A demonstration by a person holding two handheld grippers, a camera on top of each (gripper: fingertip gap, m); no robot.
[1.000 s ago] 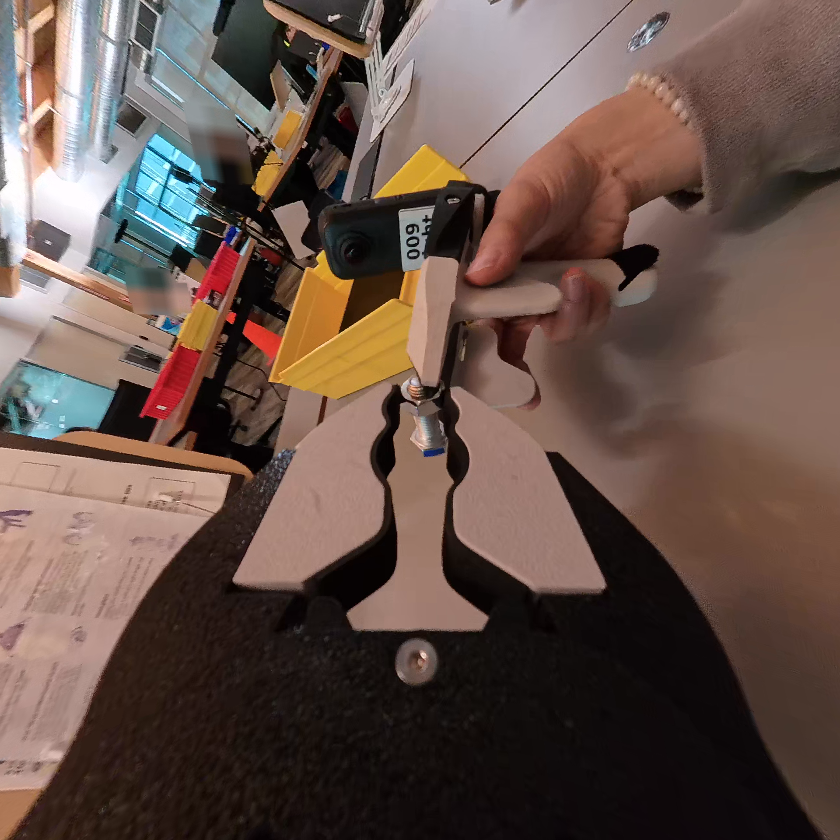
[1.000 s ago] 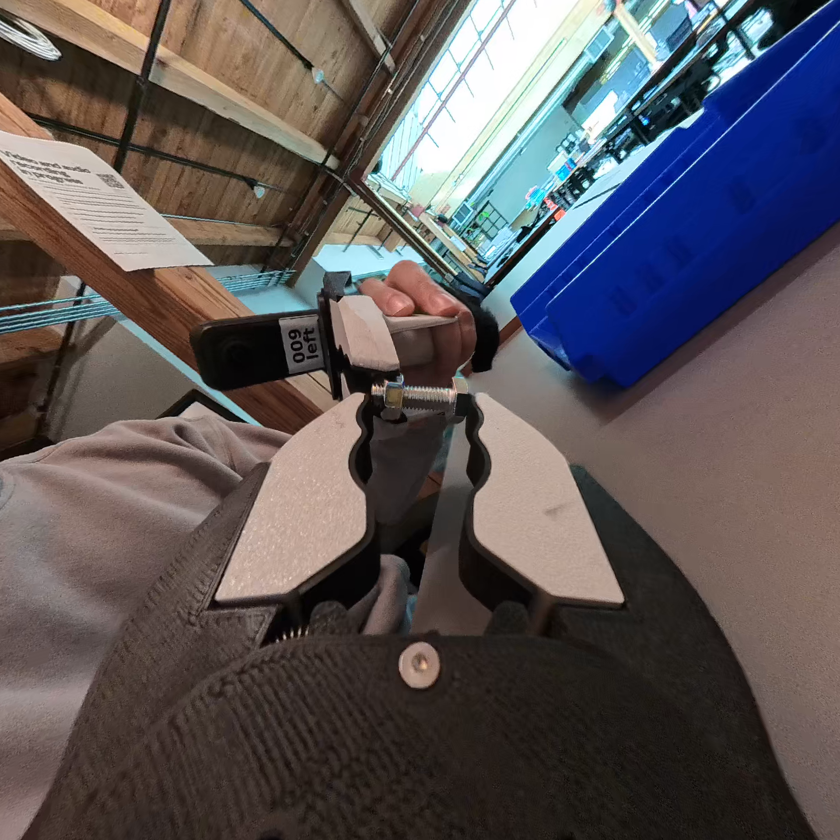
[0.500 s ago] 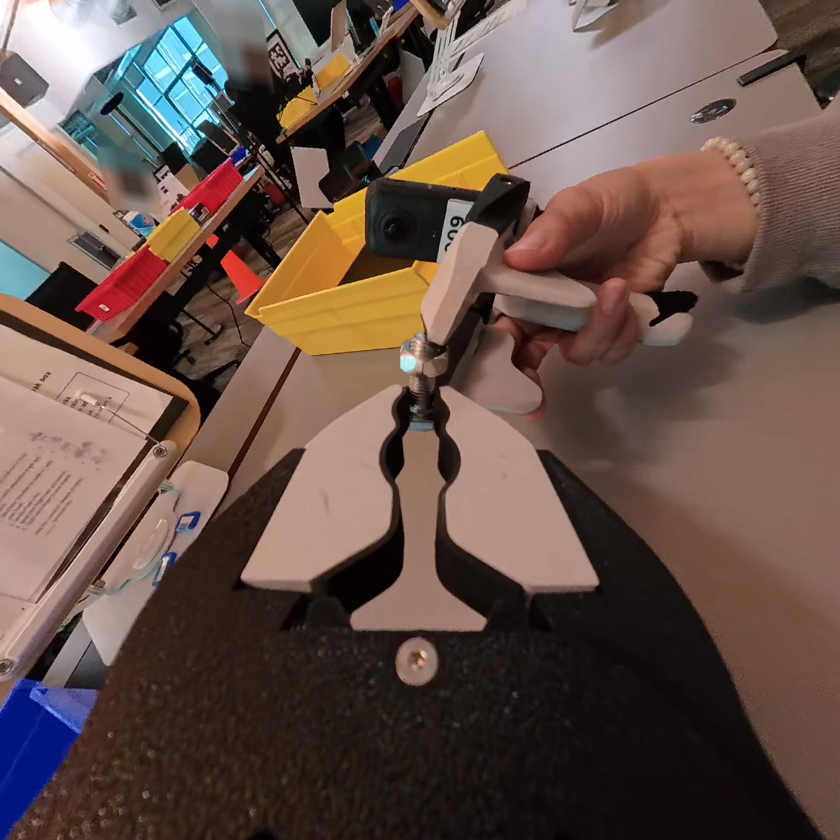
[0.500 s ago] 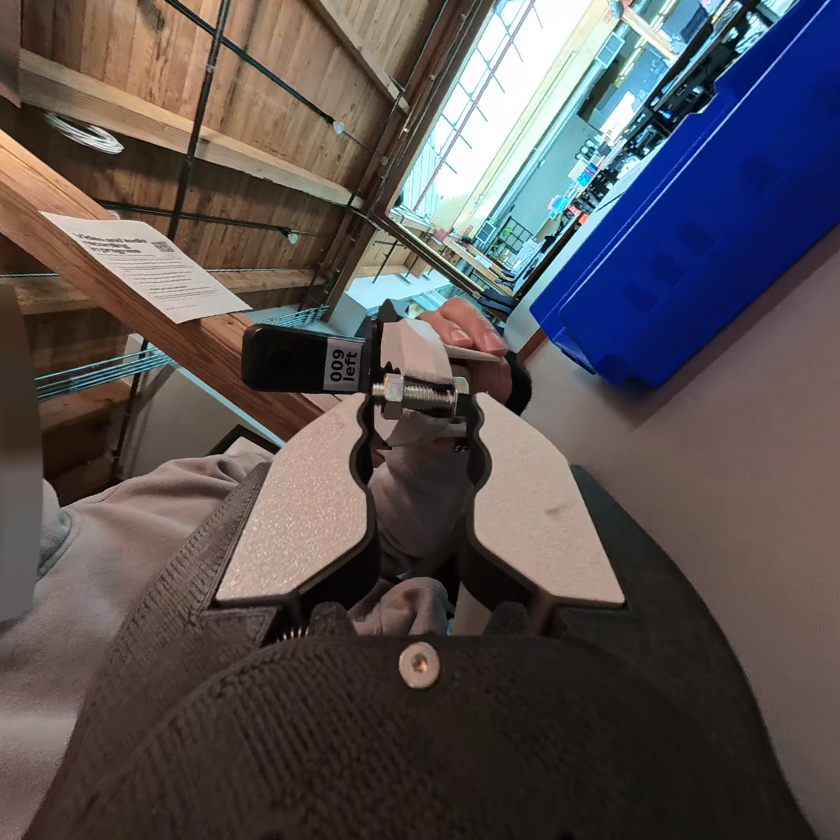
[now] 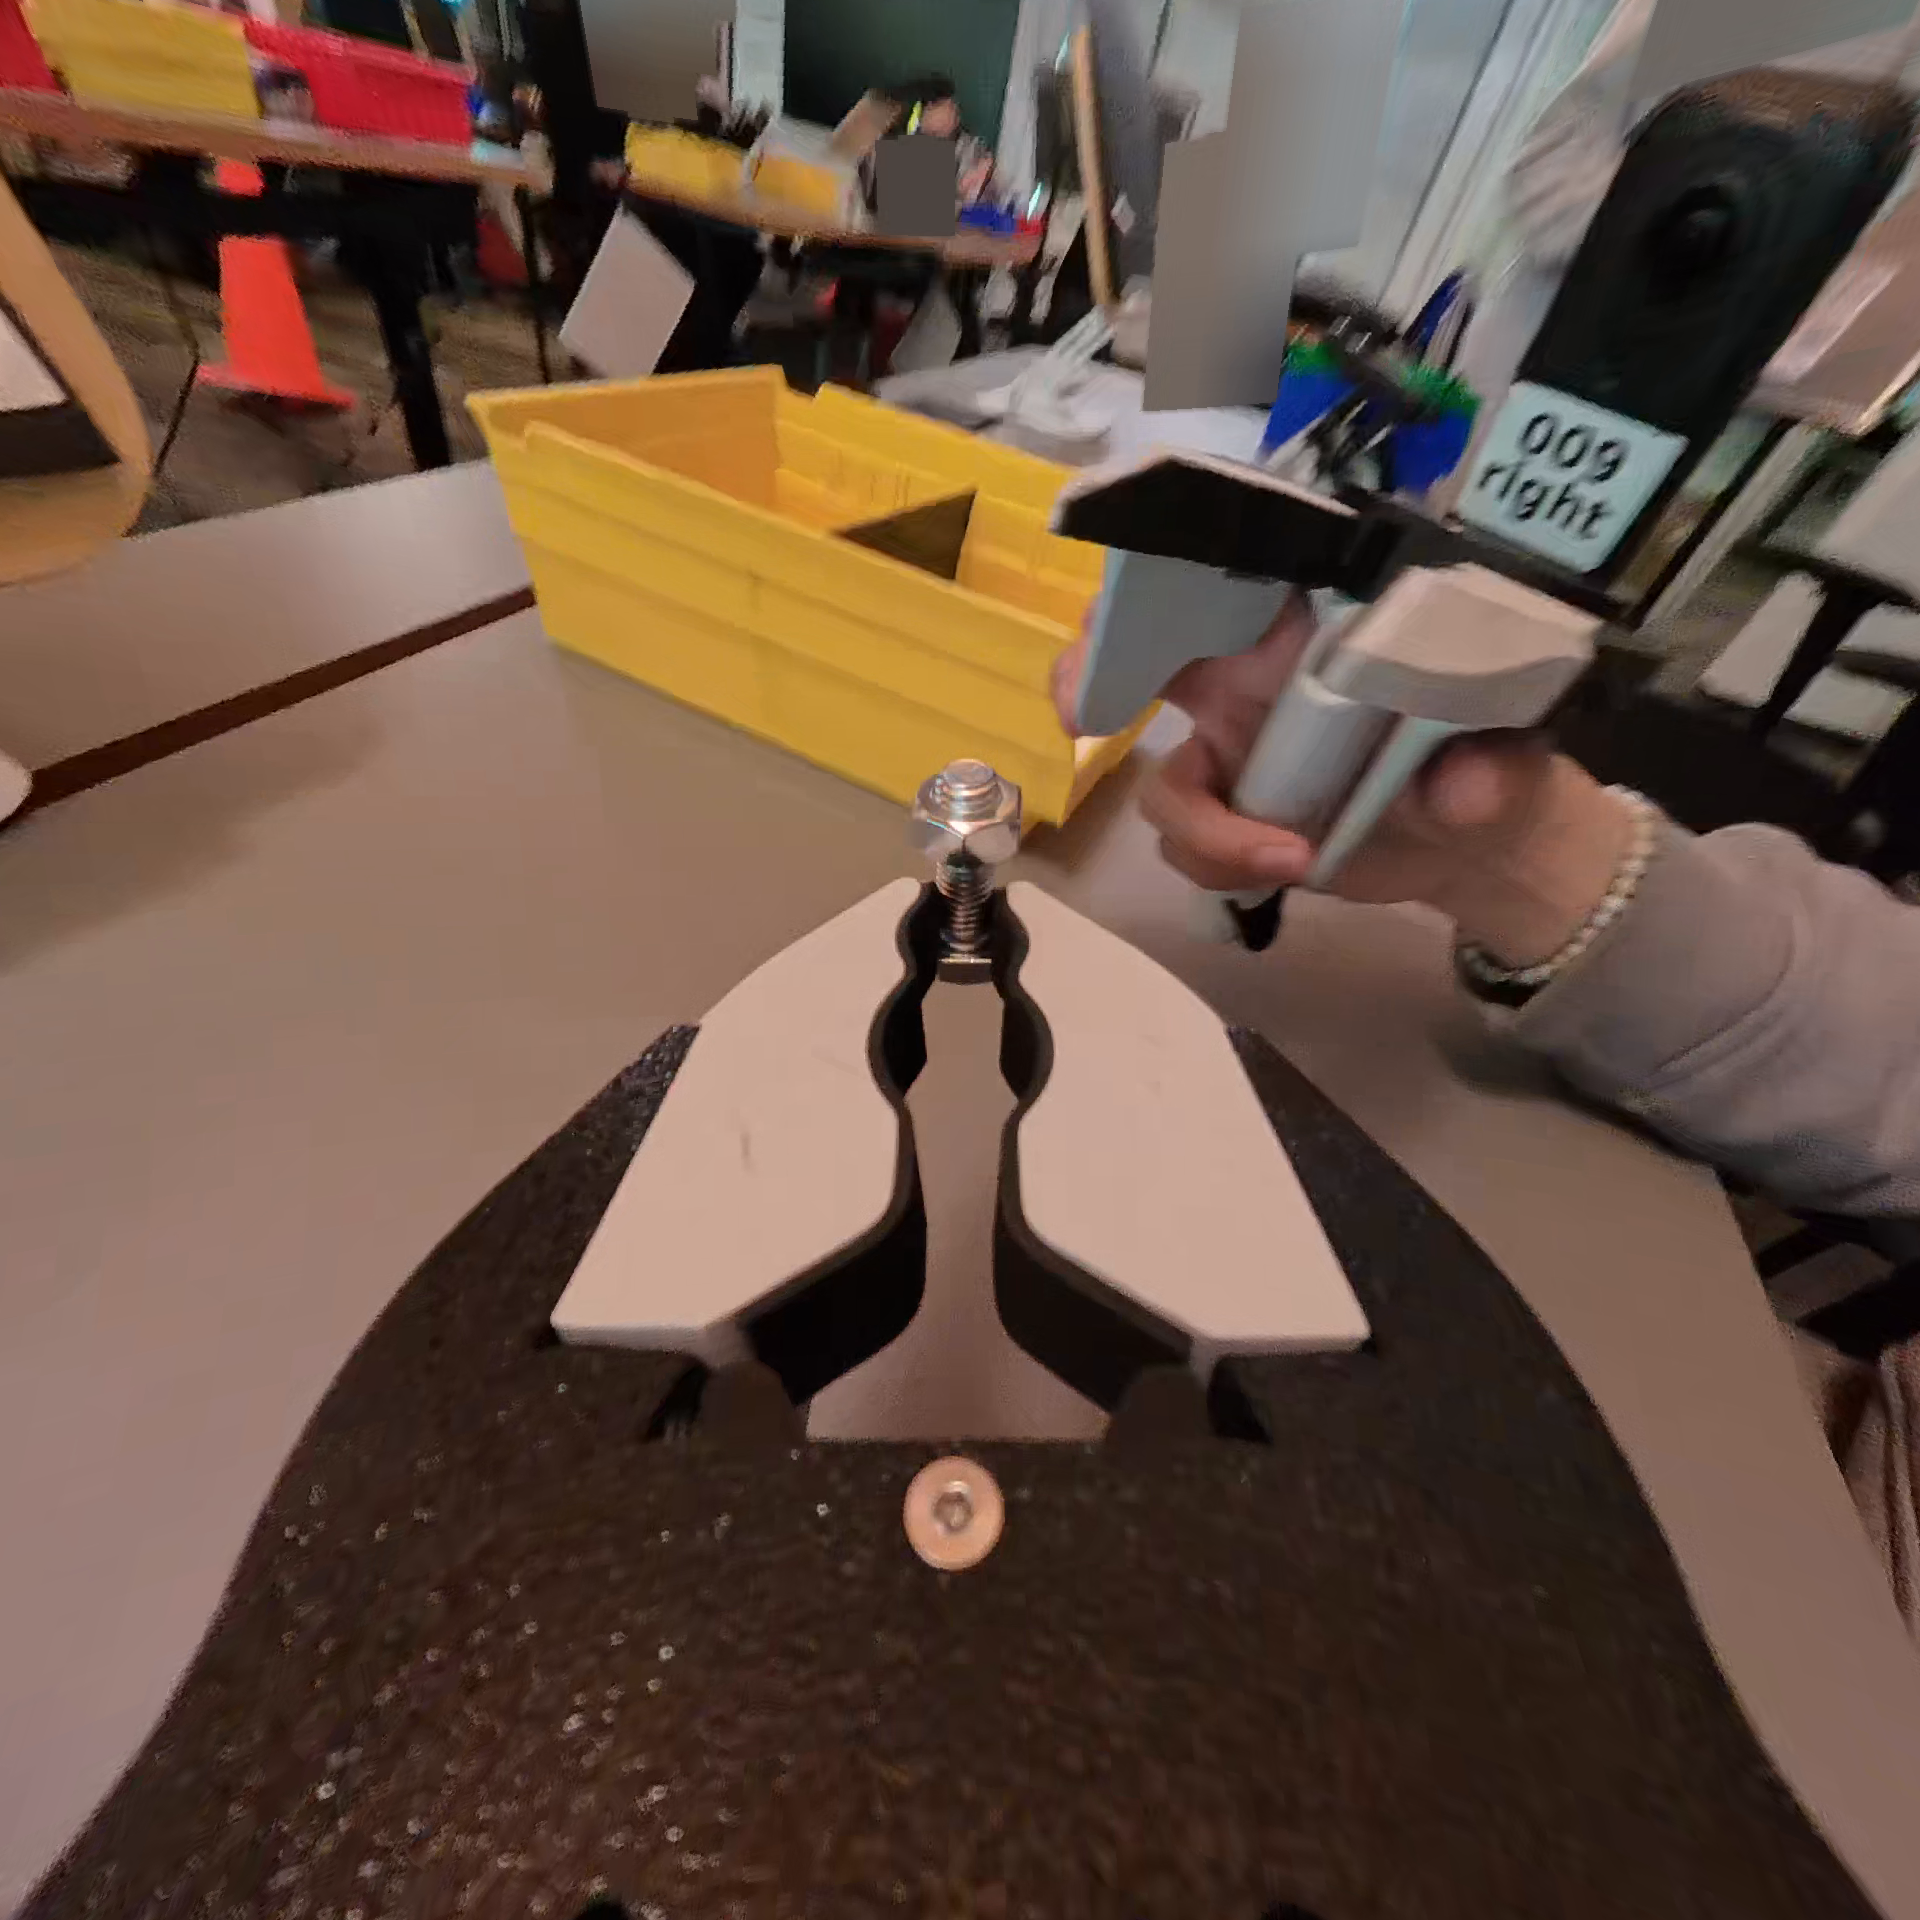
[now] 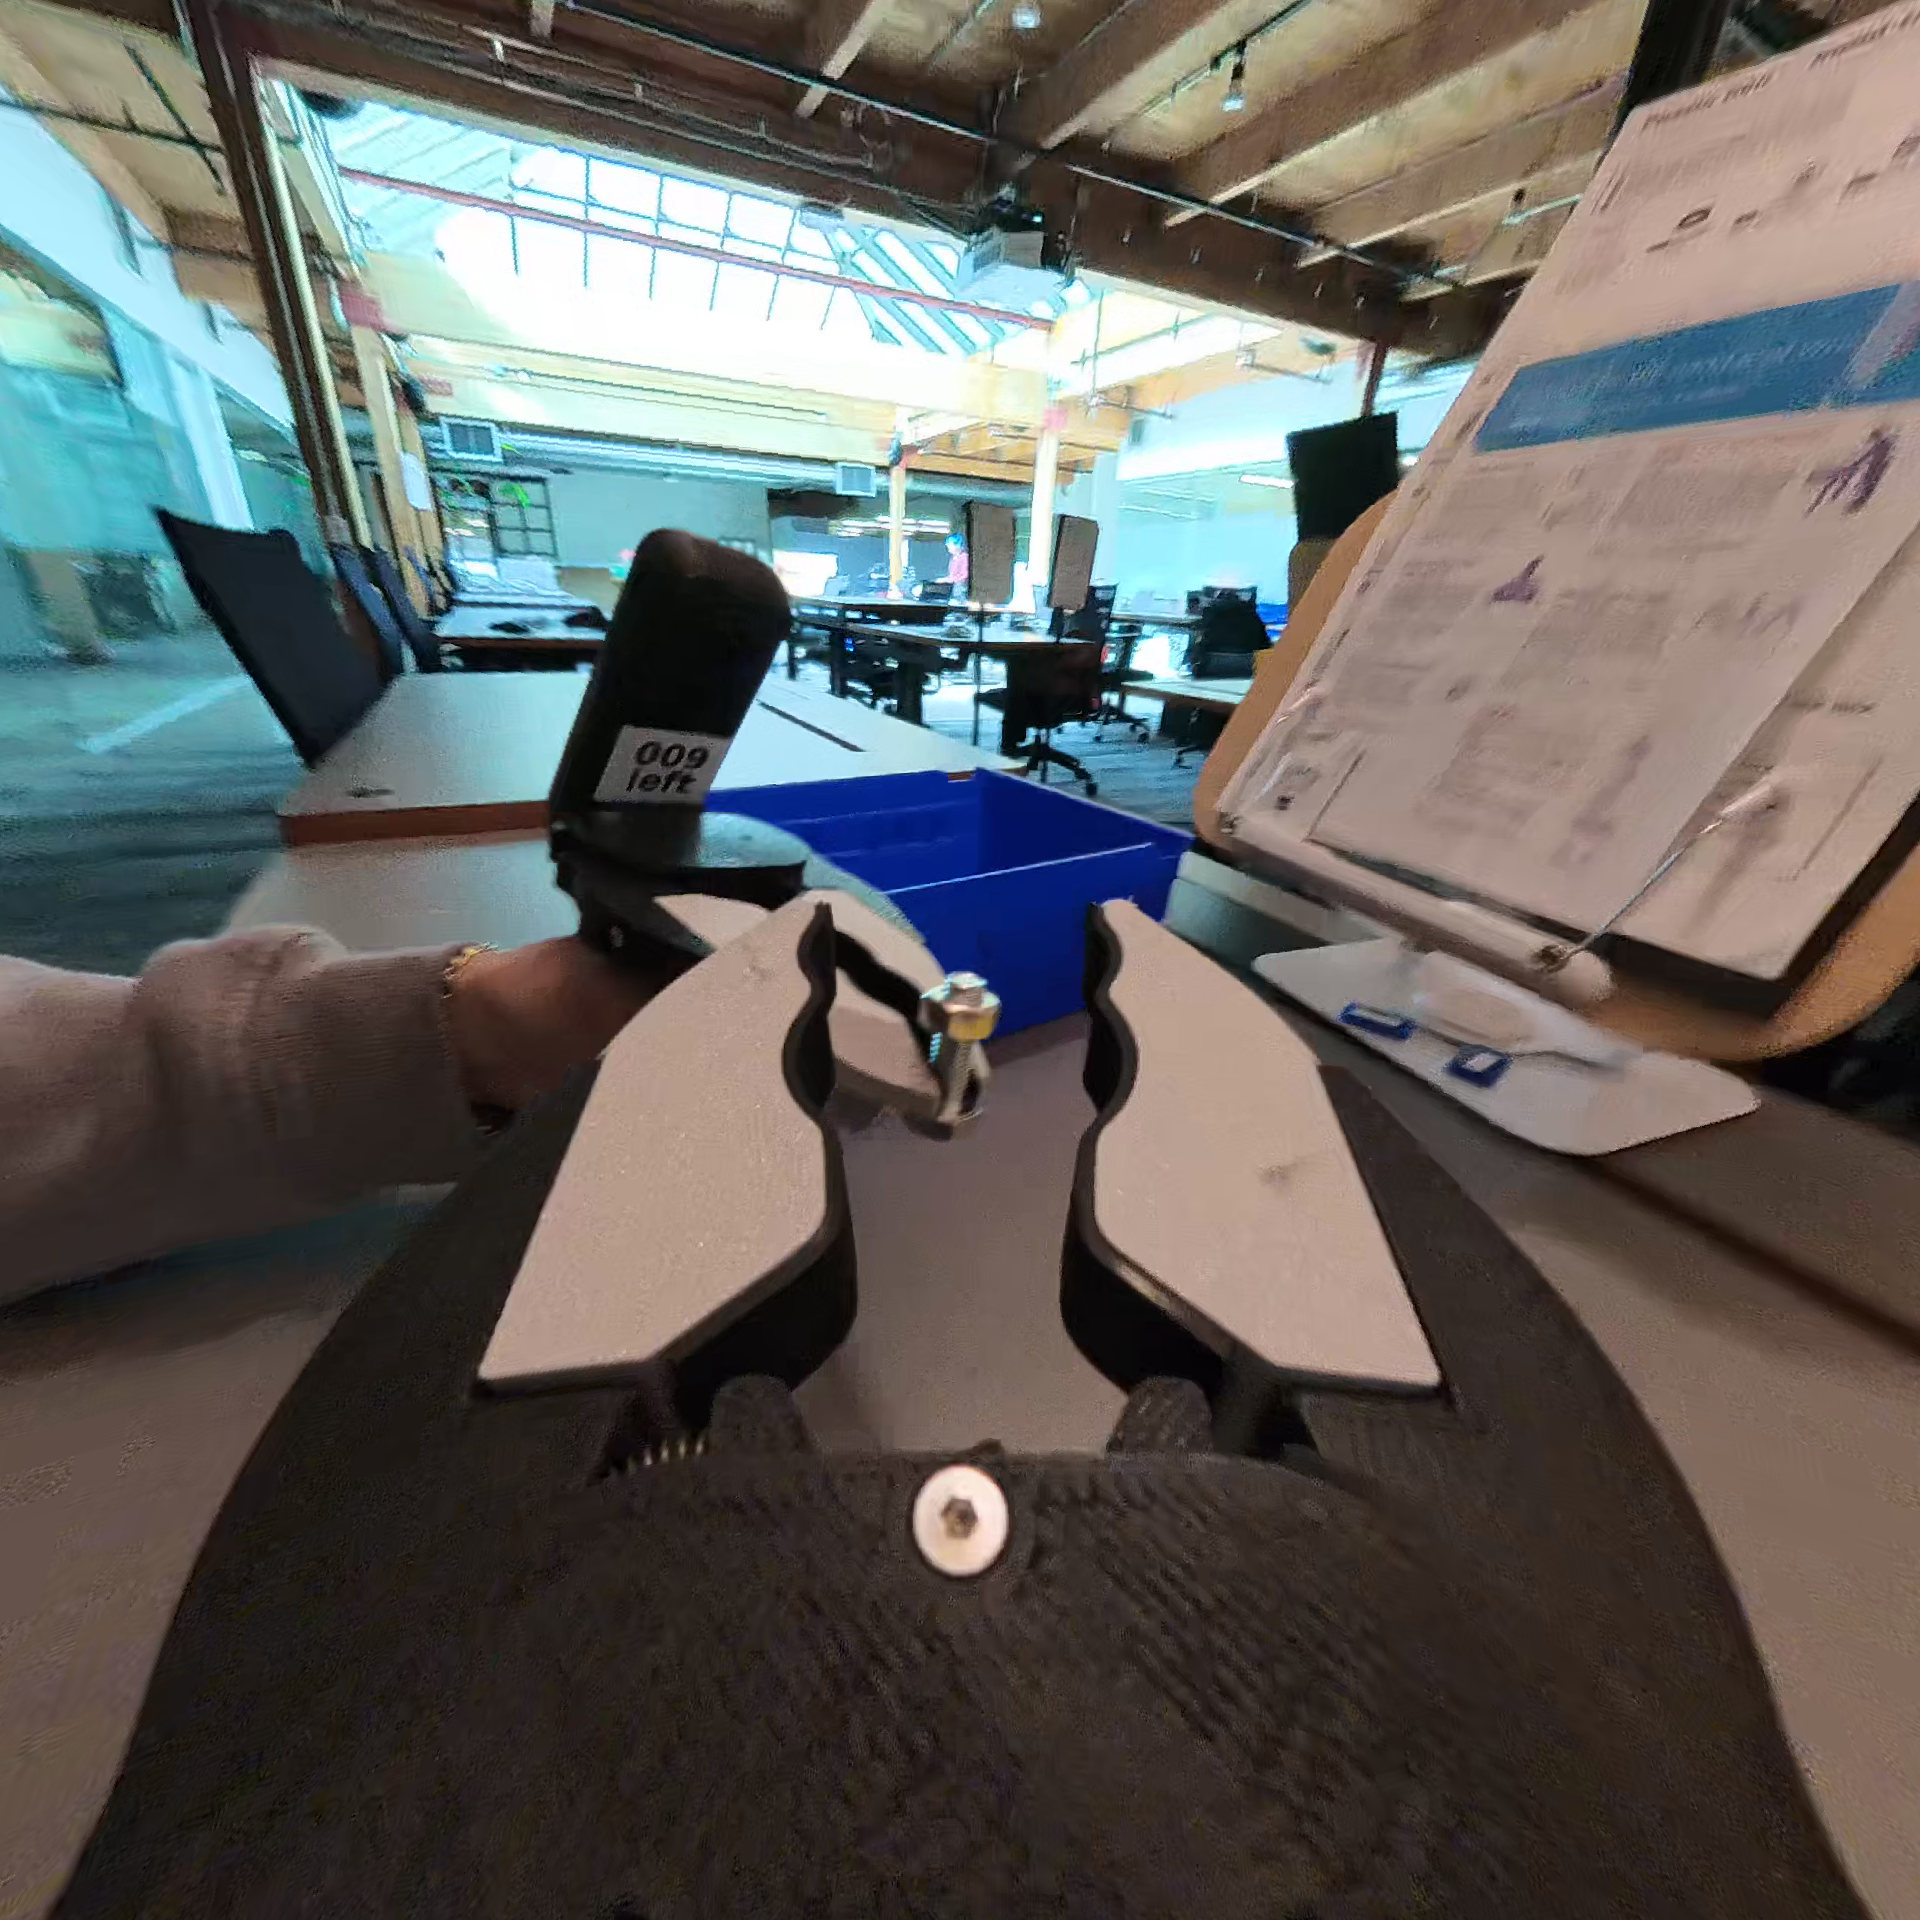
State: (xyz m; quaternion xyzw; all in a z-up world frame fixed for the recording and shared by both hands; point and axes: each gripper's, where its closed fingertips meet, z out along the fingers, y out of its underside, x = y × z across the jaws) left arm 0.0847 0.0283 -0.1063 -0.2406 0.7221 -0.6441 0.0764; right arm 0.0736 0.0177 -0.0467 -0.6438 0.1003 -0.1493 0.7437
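Left gripper (image 5: pixel 964 940): jaws nearly closed, fingertips pressed on the threaded shank of a silver bolt (image 5: pixel 964 894), just above its head. Bolt upright, hex nut (image 5: pixel 965 826) threaded near its top end, the tip of the shank showing above the nut. Bolt and nut raised over a grey table (image 5: pixel 312 935), not resting on it. From the right wrist view, the same bolt (image 6: pixel 958 1049) seen tilted at the tip of the left gripper's fingers (image 6: pixel 883 1049), nut uppermost.

Right gripper (image 6: pixel 956 997): jaws wide apart, nothing between the pads, both fingers clear of the bolt, which stands beyond and between the two fingertips in that view. In the left wrist view, right gripper (image 5: pixel 1195 582) up and to the right of the bolt, well apart from it, held by a hand (image 5: pixel 1351 831) in a grey sleeve (image 5: pixel 1714 1039), with a beaded bracelet (image 5: pixel 1600 914) at the wrist.

Around: yellow bin (image 5: pixel 790 603) on the table, just behind the bolt and to the far left of the right gripper. Orange cone (image 5: pixel 265 322) on the floor, far left. Blue bin (image 6: pixel 997 883) on the table just behind the bolt in the right wrist view. Clipboard with printed sheets (image 6: pixel 1621 582) propped on a stand, far right of the blue bin. Left hand's sleeve (image 6: pixel 208 1091) at near left of that view.
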